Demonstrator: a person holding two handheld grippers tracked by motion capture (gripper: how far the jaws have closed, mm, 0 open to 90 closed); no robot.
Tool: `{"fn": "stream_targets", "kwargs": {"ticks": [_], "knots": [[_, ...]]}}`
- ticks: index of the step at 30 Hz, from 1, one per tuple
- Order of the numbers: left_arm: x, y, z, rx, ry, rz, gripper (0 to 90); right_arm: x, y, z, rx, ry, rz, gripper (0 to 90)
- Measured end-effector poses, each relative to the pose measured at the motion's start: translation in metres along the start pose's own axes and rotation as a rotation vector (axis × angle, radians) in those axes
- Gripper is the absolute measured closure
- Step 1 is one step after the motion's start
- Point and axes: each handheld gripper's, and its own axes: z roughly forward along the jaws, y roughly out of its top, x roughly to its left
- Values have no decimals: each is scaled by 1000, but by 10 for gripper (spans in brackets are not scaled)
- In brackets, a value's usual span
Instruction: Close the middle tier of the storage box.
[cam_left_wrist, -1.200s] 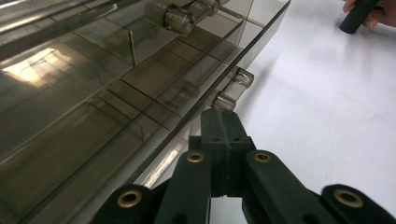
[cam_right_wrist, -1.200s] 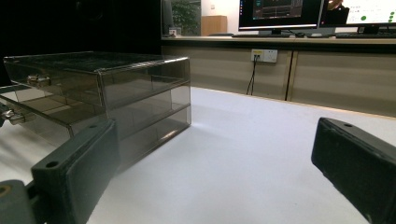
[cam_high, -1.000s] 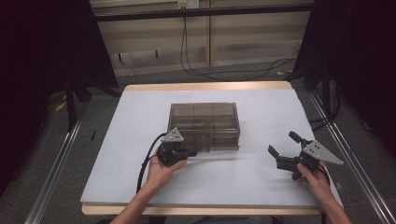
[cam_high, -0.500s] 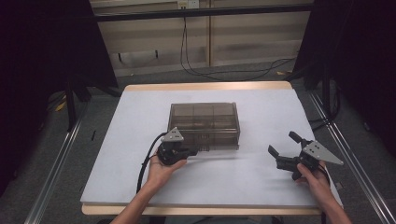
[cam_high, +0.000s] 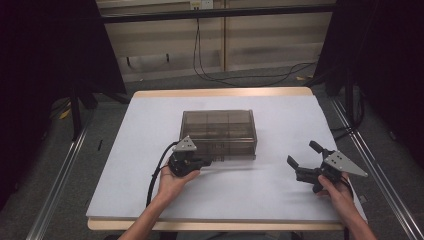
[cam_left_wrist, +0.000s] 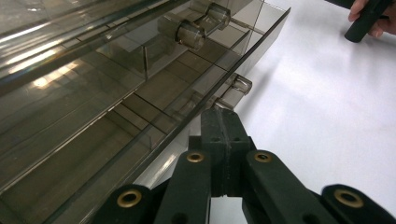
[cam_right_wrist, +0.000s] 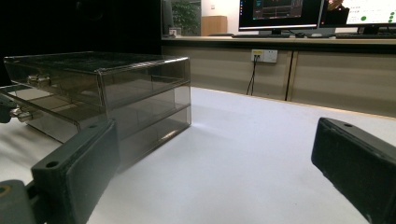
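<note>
Table, white top, wood edge at far side. Smoked clear drawer box sits near its middle, long side facing the person; three tiers visible in the right gripper view, with dividers inside. Lowest drawer is pulled out a little toward the person, its front edge standing proud of the box. Left gripper lies low at the box's near left corner, held from below by the left hand; jaws pressed together, tips meeting right at the lowest drawer's small clear knob. Whether the knob is actually pinched cannot be told, the tips hide it. Second knob on the drawer above, untouched. Right gripper rests on the table well to the right of the box, jaws spread wide, nothing between them. Cable loops back from left gripper.
</note>
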Motion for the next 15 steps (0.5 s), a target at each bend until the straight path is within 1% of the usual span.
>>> {"fn": "stream_targets", "kwargs": {"ticks": [15], "knots": [[3,2,2,-5,10,-10,900,0,0,0,0,0,0,8]]}}
